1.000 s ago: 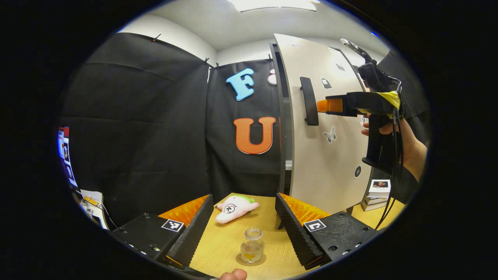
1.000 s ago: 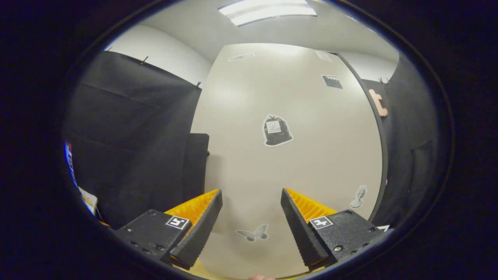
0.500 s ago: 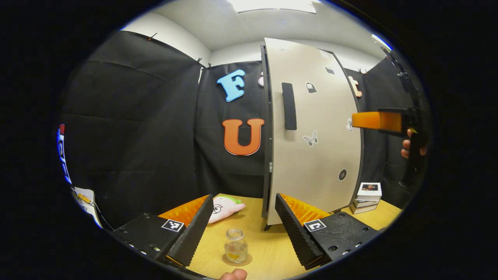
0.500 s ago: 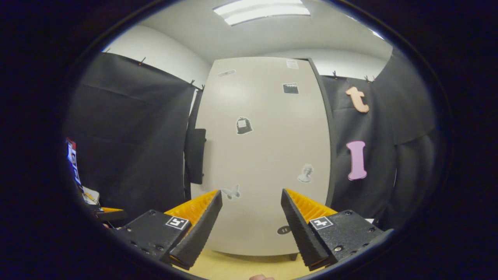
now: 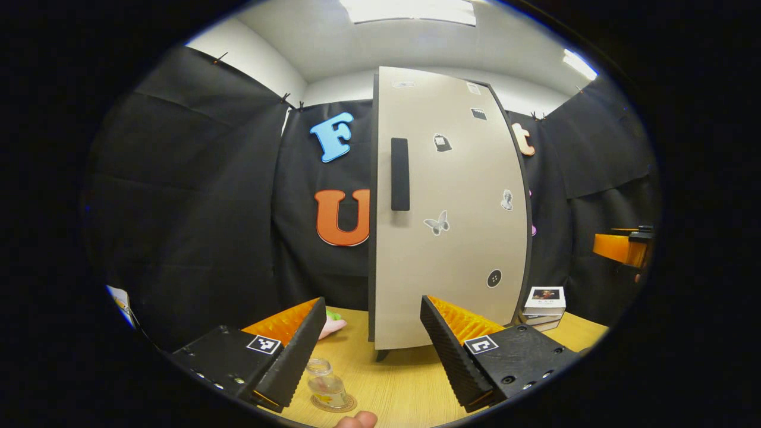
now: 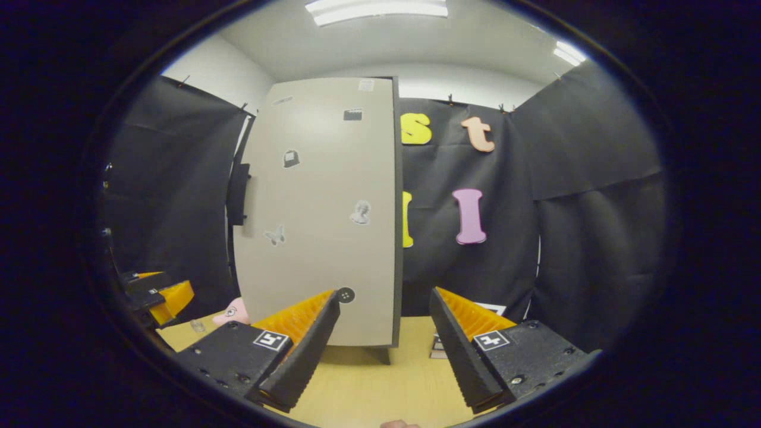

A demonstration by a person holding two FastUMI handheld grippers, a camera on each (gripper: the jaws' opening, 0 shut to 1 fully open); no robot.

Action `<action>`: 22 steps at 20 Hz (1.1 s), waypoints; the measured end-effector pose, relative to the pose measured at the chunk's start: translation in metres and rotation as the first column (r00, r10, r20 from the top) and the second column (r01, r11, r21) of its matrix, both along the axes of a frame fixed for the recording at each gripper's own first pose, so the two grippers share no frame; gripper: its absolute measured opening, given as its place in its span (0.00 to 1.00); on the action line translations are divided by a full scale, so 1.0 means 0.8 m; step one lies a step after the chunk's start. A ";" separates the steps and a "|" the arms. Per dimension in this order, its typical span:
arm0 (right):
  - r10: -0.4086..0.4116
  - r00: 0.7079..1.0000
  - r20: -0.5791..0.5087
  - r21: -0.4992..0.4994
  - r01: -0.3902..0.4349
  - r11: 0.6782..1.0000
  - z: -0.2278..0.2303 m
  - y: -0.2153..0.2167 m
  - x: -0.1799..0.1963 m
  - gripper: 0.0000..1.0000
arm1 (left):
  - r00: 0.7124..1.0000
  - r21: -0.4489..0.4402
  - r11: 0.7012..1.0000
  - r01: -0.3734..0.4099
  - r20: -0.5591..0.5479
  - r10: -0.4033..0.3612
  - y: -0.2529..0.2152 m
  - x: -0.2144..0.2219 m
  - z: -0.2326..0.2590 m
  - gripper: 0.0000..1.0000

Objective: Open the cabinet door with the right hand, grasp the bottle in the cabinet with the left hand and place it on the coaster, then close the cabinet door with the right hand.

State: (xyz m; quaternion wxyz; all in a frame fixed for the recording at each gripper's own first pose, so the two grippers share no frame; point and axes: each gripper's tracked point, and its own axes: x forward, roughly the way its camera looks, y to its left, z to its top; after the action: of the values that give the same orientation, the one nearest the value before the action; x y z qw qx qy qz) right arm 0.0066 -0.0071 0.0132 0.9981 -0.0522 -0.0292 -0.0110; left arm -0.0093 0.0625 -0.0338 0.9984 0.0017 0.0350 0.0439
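Cabinet door [image 5: 446, 208] sits flush against the cabinet, its dark handle [image 5: 400, 174] on the left edge. Bottle [image 5: 324, 385] stands upright on the coaster [image 5: 342, 405] on the wooden table [image 5: 392, 380], near the camera and left of the cabinet, just beside the left finger. Left gripper [image 5: 371, 351]: jaws spread wide, holding nothing. Right gripper [image 6: 383, 351]: jaws likewise wide apart, empty, facing the door from a distance. A pink plush toy [image 6: 233, 311] lies at the cabinet's left. Stacked small boxes [image 5: 544, 303] sit at the cabinet's right.
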 end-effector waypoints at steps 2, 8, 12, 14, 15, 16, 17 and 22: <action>-0.053 0.999 0.008 -0.012 0.053 0.999 -0.007 -0.027 -0.008 0.98 | 1.000 0.002 1.000 0.005 -0.001 -0.005 -0.004 0.001 0.001 0.96; -0.098 0.995 0.023 -0.001 0.098 0.995 -0.007 -0.050 -0.017 0.98 | 1.000 0.014 1.000 -0.003 0.011 0.003 -0.010 0.002 0.007 0.96; -0.077 0.996 0.041 -0.011 0.077 0.997 -0.004 -0.042 -0.009 0.98 | 1.000 0.021 1.000 -0.012 0.026 0.012 -0.022 0.004 0.014 0.96; -0.061 0.997 0.040 -0.018 0.062 0.998 -0.006 -0.038 -0.006 0.98 | 0.999 0.028 0.999 -0.020 0.029 0.019 -0.021 0.003 0.014 0.96; -0.054 0.998 0.035 -0.018 0.054 0.998 -0.007 -0.035 -0.005 0.99 | 0.999 0.029 0.999 -0.022 0.031 0.021 -0.020 0.003 0.015 0.96; -0.046 0.998 0.034 -0.016 0.046 0.999 -0.008 -0.032 -0.004 0.98 | 0.999 0.031 0.999 -0.023 0.032 0.022 -0.020 0.003 0.016 0.96; -0.042 0.999 0.031 -0.013 0.042 0.999 -0.007 -0.029 -0.003 0.98 | 0.999 0.035 0.999 -0.024 0.032 0.023 -0.020 0.003 0.016 0.96; -0.037 0.999 0.032 -0.010 0.037 0.999 -0.008 -0.026 -0.004 0.98 | 0.999 0.035 0.999 -0.018 0.037 0.016 -0.022 0.003 0.018 0.96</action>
State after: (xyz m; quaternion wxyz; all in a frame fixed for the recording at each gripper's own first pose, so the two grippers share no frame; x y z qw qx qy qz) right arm 0.0035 -0.0282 0.0071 0.9969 -0.0580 -0.0443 -0.0302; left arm -0.0065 0.0451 -0.0194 0.9983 0.0180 0.0157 0.0530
